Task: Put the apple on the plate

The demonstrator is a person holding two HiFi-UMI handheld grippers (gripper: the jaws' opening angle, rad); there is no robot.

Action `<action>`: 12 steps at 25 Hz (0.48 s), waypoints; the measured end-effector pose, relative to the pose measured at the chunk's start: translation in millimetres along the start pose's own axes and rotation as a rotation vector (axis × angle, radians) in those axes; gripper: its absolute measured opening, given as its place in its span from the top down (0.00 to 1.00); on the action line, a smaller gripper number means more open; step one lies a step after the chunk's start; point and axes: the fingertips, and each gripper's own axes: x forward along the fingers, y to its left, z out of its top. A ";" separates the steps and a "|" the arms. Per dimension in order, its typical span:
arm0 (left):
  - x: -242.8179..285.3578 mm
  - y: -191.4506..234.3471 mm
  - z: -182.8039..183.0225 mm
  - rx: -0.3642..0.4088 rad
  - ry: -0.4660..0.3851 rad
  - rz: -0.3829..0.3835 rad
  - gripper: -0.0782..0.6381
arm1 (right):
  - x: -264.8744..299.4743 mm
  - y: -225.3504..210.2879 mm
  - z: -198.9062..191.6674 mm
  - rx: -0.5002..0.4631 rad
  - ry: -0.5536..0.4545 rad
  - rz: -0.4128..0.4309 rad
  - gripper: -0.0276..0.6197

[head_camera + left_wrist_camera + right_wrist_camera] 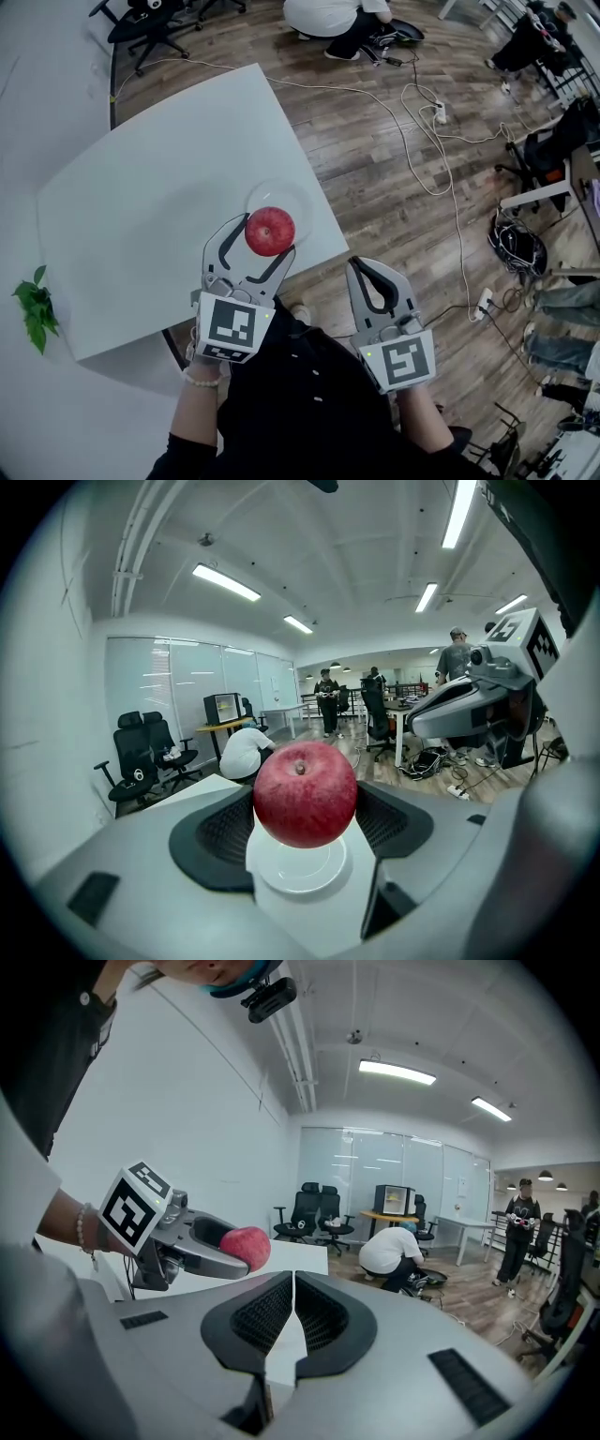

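Observation:
A red apple [270, 232] is gripped between the jaws of my left gripper [259, 246], held in the air just above a clear round plate [284, 196] near the white table's right edge. In the left gripper view the apple [305, 793] fills the gap between the dark pads, and the plate [302, 866] lies directly below it. My right gripper [372, 280] hangs off the table's edge over the floor, jaws together with nothing between them. From the right gripper view, the left gripper [246, 1252] and its apple [246, 1246] show at the left.
The white table [159, 206] ends close to the plate on the right. A small green plant [35, 307] sits at the far left. Cables, office chairs and people are spread over the wooden floor beyond the table.

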 end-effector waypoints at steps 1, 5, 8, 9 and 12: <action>3.9 1.6 -3.2 -0.004 0.004 -0.006 0.40 | 2.2 -1.8 -0.6 0.004 0.004 -0.005 0.89; 17.9 8.9 -15.8 -0.010 0.028 -0.027 0.40 | 12.0 -8.5 -3.4 0.013 0.025 -0.023 0.89; 29.5 10.7 -29.5 -0.022 0.056 -0.035 0.40 | 18.4 -18.8 -3.1 0.027 0.034 -0.057 0.89; 33.3 10.1 -37.2 -0.029 0.070 -0.036 0.40 | 20.4 -20.7 -4.4 0.030 0.039 -0.061 0.89; 44.2 11.0 -51.8 -0.023 0.095 -0.048 0.40 | 28.4 -22.6 -7.6 0.037 0.056 -0.066 0.89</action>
